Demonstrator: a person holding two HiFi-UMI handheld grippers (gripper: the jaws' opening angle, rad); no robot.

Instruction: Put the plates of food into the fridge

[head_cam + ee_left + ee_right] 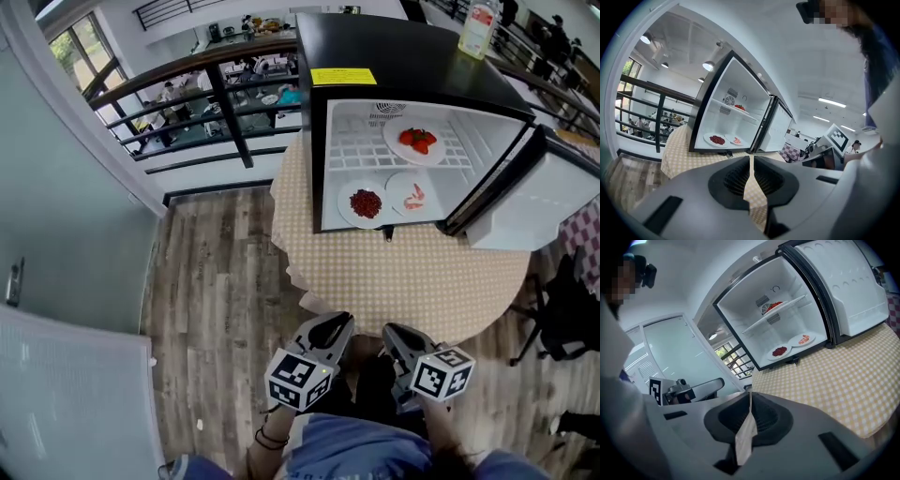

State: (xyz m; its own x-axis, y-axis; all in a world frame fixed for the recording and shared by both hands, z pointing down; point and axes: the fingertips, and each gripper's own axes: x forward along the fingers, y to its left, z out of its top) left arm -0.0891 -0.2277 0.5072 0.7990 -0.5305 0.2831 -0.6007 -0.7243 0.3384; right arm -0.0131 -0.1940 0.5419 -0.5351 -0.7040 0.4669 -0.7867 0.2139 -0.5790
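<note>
The left gripper (pixel 330 326) and the right gripper (pixel 397 336) both have a smooth grey plastic shell with a rounded nose, and the inner pads (pixel 735 179) are black and ribbed. Each one carries a cube with black-and-white square markers (left cube (pixel 298 379), right cube (pixel 441 372)). The person wears a blue garment (pixel 366 455) and thin dark bands (pixel 272 437) on the left wrist.
</note>
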